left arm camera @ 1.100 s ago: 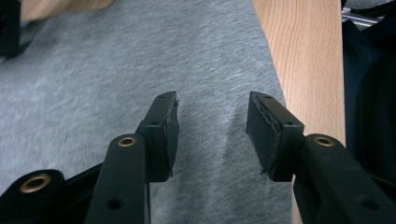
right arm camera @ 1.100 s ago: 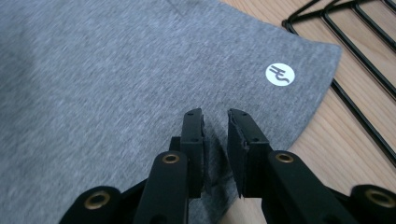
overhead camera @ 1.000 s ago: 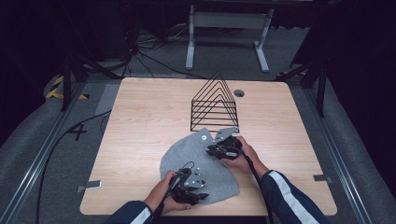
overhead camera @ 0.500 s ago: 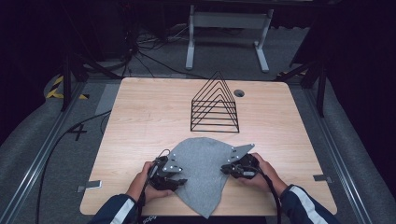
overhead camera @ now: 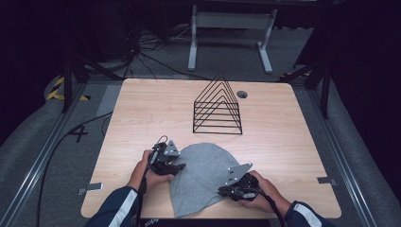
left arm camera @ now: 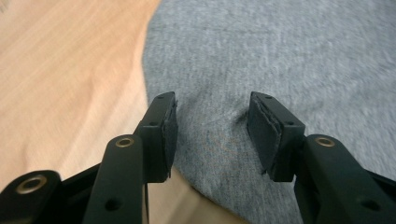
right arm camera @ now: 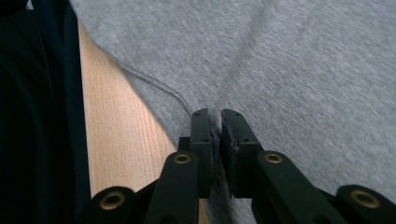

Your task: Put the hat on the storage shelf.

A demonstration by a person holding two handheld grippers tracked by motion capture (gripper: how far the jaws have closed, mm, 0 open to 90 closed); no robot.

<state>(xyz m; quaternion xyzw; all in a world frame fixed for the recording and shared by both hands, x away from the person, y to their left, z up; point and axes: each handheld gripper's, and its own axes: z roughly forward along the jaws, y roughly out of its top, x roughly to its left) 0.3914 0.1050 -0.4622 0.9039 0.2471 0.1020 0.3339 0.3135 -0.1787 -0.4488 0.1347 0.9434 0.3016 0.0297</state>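
Two grippers work our grey cloth (overhead camera: 203, 177) near the table's (overhead camera: 142, 109) front edge: our right gripper (right arm camera: 214, 122) pinches its edge, our left gripper (left arm camera: 211, 122) gapes over its other side.

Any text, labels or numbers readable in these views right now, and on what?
"4": a dark mark on the grey floor, left of the table.
Nothing legible on the grey cloth, the wire rack or either hand-held gripper.
Faint marks on the table's near edge: too small to read.
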